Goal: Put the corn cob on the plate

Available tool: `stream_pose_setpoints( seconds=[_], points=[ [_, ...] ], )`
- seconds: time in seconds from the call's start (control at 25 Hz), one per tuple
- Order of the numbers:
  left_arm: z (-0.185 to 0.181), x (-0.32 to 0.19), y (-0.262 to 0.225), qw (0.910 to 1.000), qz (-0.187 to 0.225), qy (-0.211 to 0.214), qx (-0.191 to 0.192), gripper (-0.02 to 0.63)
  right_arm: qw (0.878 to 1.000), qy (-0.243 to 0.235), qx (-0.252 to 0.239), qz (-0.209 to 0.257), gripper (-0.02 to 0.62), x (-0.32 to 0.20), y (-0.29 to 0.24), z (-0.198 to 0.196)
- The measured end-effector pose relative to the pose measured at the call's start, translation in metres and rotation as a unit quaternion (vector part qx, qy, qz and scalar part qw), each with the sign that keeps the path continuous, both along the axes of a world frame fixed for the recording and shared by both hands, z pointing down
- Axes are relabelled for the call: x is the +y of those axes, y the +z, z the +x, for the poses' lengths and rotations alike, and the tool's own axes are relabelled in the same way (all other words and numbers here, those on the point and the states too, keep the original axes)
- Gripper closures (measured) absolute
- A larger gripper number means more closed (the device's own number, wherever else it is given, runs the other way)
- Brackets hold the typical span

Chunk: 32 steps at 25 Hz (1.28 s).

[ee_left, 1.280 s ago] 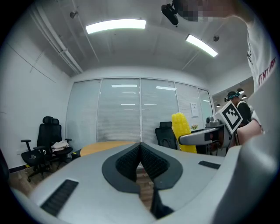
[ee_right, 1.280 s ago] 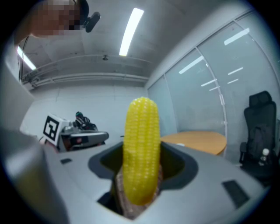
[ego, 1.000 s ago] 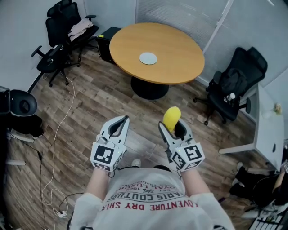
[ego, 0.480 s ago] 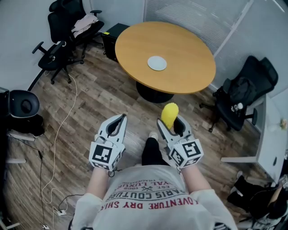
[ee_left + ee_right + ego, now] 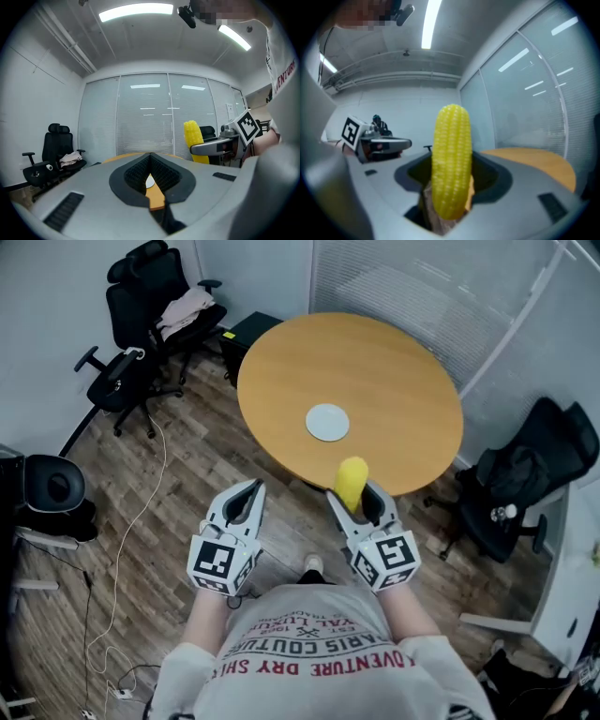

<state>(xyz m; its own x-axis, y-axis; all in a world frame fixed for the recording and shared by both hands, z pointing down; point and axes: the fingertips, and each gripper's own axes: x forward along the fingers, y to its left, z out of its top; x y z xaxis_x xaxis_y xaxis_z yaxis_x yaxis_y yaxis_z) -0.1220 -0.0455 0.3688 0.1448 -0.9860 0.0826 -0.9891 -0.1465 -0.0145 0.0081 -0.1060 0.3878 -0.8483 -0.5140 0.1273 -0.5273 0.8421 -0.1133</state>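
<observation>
A yellow corn cob (image 5: 352, 482) stands upright in my right gripper (image 5: 355, 503), whose jaws are shut on its lower end; in the right gripper view the corn cob (image 5: 451, 161) fills the middle. The small pale plate (image 5: 327, 422) lies near the middle of the round wooden table (image 5: 403, 390), just beyond the cob. My left gripper (image 5: 245, 502) is held beside the right one over the floor, shut with nothing in it. In the left gripper view the corn cob (image 5: 196, 140) and right gripper show at the right.
Black office chairs (image 5: 155, 296) stand at the far left, one with clothes on it. Another black chair (image 5: 531, 474) is at the right of the table. A white cable (image 5: 122, 521) trails over the wooden floor. A black stool (image 5: 52, 484) is at the left.
The table and plate have come closer and lower in the head view over the last second. Both grippers keep their pose, the right one still holding the corn.
</observation>
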Motion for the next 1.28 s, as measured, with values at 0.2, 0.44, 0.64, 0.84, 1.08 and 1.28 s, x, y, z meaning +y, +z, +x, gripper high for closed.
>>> stream_pose_setpoints(
  seconds=[0.2,0.44,0.64,0.84,1.08,1.28],
  points=[
    [0.008,-0.070,0.002,0.9997,0.010,0.013,-0.019,0.572,1.000,0.008,0.005,0.009,0.333,-0.070,0.002,0.005],
    [0.016,-0.140,0.014,0.9997,0.003,0.022,-0.012,0.572,1.000,0.017,0.019,-0.009,0.333,-0.134,0.020,0.014],
    [0.000,-0.189,0.021,0.9990,-0.009,0.043,0.006,0.572,0.998,0.036,0.038,-0.032,0.333,-0.174,0.036,0.000],
    [-0.011,-0.243,0.031,0.9959,-0.016,0.089,0.007,0.572,0.996,0.064,0.047,-0.051,0.333,-0.212,0.051,-0.016],
    [-0.035,-0.300,0.045,0.9866,-0.030,0.161,-0.001,0.572,0.987,0.110,0.072,-0.088,0.333,-0.250,0.076,-0.043],
    [-0.048,-0.338,0.063,0.9745,-0.042,0.220,0.010,0.572,0.974,0.147,0.099,-0.143,0.333,-0.274,0.114,-0.060]
  ],
)
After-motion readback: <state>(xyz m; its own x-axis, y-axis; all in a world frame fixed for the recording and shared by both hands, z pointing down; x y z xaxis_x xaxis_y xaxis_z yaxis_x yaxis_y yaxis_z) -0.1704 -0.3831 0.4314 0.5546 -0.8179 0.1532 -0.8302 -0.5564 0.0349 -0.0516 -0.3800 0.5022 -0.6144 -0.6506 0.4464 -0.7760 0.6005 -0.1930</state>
